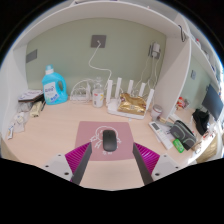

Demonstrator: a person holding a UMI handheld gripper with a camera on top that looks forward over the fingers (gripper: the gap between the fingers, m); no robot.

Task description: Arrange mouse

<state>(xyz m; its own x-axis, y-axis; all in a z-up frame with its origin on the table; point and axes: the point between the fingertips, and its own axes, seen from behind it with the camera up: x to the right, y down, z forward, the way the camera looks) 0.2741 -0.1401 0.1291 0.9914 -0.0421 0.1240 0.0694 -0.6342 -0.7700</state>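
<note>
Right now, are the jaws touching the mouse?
Apart. In the gripper view, the mouse lies on its mouse pad between the open jaws of the gripper, with a visible gap on each side.

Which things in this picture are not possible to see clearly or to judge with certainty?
- Gripper view: whether the gripper touches the mouse; the mouse lies between the open fingers on its mat, its sides hidden by the finger tips.
- The label of the blue bottle: too small to read.
- The small items by the keyboard: too small and crowded to name.
- The monitor: cut off at the edge.
</note>
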